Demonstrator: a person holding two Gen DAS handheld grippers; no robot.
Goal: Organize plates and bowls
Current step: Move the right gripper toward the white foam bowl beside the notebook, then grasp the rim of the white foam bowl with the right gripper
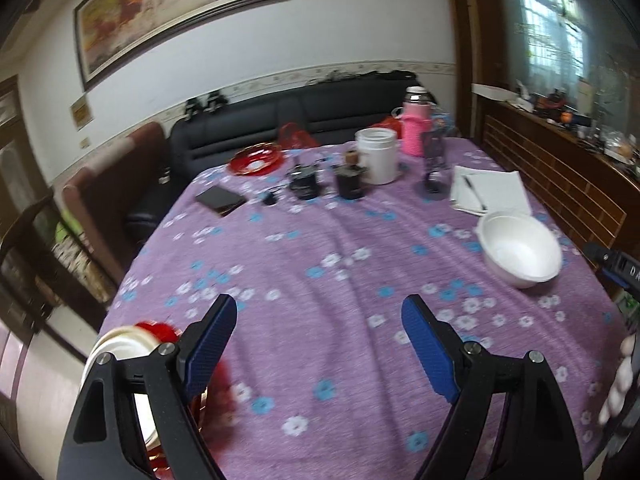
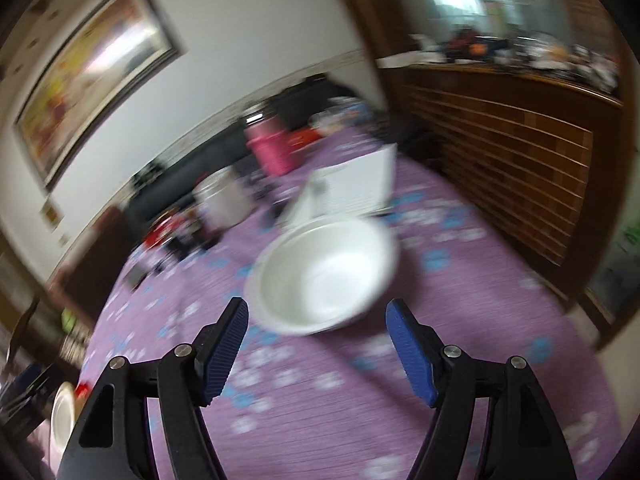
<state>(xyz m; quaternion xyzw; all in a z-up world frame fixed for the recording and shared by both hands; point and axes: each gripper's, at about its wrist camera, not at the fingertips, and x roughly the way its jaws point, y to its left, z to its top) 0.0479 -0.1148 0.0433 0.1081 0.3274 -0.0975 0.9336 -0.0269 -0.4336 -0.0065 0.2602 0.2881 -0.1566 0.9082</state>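
Note:
A white bowl [image 1: 520, 250] sits on the purple flowered tablecloth [image 1: 320, 248] at the right side of the table. In the right wrist view that white bowl [image 2: 324, 272] lies just beyond my right gripper [image 2: 318, 310], which is open with nothing between its blue pads. My left gripper [image 1: 318, 308] is also open and empty over the cloth. A stack of white plates with a red dish [image 1: 132, 344] sits at the near left table edge, partly hidden behind the left finger. A red plate [image 1: 256, 158] lies at the far side.
At the far end stand a white jar [image 1: 376, 154], a pink bottle [image 1: 416, 128], a dark cup [image 1: 350, 184], a notebook with a pen [image 1: 490, 192] and a dark wallet [image 1: 220, 200]. A black sofa [image 1: 280, 120] is behind, a wooden cabinet [image 1: 560, 172] to the right.

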